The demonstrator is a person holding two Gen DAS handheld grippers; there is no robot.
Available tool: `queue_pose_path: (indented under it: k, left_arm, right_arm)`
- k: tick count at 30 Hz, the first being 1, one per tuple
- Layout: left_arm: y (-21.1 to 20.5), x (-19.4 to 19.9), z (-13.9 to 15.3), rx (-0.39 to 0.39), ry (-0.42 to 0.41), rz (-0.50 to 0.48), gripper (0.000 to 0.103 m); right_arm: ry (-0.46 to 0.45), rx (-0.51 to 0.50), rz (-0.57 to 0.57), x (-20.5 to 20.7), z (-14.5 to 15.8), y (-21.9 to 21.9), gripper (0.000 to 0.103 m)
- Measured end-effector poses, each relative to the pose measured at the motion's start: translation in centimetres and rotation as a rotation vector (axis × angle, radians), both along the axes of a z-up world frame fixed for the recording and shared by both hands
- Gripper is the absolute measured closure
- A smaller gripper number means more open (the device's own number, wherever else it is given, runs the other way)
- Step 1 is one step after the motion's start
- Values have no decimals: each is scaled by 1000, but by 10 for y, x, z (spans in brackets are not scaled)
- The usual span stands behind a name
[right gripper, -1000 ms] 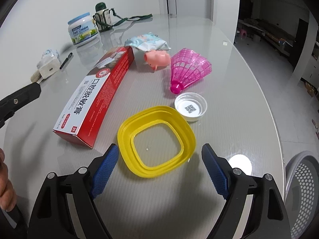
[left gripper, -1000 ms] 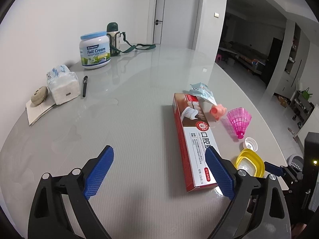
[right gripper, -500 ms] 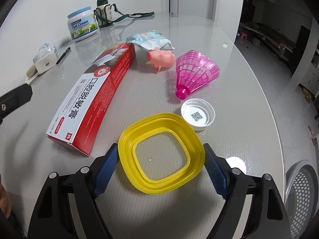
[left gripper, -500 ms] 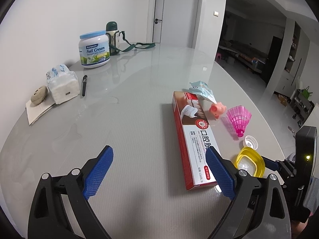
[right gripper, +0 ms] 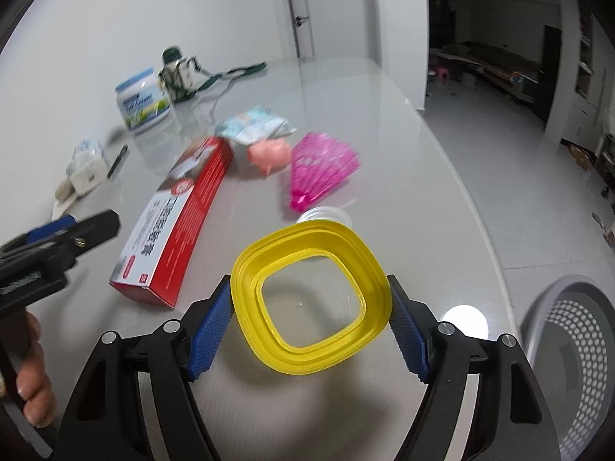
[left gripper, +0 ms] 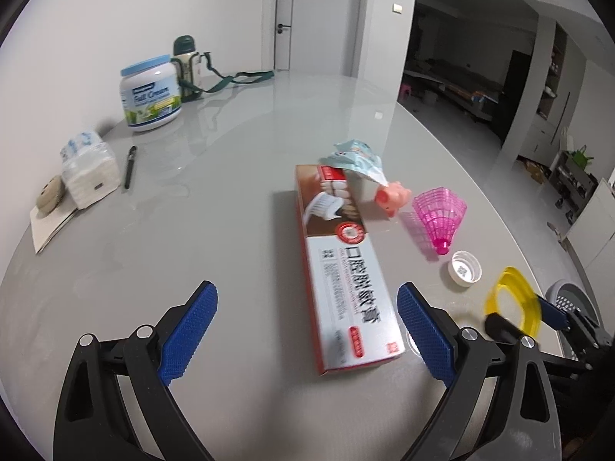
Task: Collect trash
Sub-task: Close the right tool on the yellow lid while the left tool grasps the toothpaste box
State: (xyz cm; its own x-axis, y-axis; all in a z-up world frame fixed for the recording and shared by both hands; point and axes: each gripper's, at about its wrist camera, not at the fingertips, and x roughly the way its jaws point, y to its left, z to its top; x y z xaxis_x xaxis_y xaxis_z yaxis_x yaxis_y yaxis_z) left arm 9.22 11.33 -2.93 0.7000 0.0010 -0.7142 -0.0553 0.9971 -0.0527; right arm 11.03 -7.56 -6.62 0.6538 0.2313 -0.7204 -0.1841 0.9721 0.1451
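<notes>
Two blue pads of the right gripper (right gripper: 309, 324), whose jaws have just been closing, pinch the yellow ring (right gripper: 311, 301) at opposite edges, likely so it lifts flat off the table (right gripper: 403, 123) toward the grey perforated bin (right gripper: 572, 349) at the right. Nearby lie a white cap (left gripper: 466, 270), pink shuttlecock (right gripper: 319, 167), pig toy (right gripper: 269, 153) and toothpaste box (right gripper: 175, 221). The left gripper (left gripper: 307, 340) hangs spread and empty over that box; nothing blocks the bin.

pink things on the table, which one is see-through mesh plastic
The pink shuttlecock-shaped cone, lying on its side beside the white cap. The other pink thing, the toy pig, is solid and opaque.
</notes>
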Motion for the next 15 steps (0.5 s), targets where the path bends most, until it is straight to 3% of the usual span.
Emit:
queue_pose_path:
  k: [9, 15]
  left_arm:
    - [-17, 38, 18, 43, -22, -9, 10]
    - [-20, 66, -4, 42, 65, 6, 8]
  right_arm:
    - [-9, 79, -32, -6, 3, -24, 29]
    - [-13, 109, -28, -8, 2, -30, 29]
